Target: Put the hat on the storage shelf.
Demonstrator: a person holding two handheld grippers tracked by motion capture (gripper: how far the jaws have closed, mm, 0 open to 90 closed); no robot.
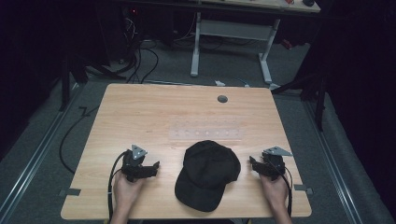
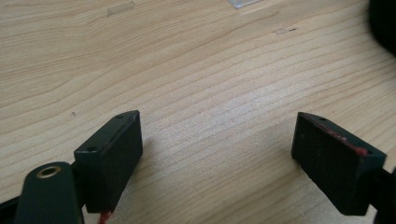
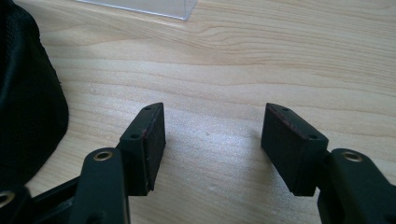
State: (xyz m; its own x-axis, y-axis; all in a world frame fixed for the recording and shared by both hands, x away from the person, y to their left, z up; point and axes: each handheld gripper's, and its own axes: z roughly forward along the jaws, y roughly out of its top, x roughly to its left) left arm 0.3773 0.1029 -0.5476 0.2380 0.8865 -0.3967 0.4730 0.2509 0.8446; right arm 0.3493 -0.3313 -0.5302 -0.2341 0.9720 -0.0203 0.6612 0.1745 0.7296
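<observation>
The wooden table (image 1: 140, 112) carries a black cap (image 1: 207, 174) lying between the 2 grippers, brim toward the person. The left gripper (image 2: 217, 154) and right gripper (image 3: 212, 144) rest on either side of it, jaws spread and empty. A good start would likely be each gripper closing in toward the cap's nearest edge, pinching fabric low without dragging it.

The right gripper (image 3: 212, 140) holds its two black jaws spread over the pale wooden table (image 3: 280, 56); a black fabric cap (image 3: 25, 107) lies just left.
</observation>
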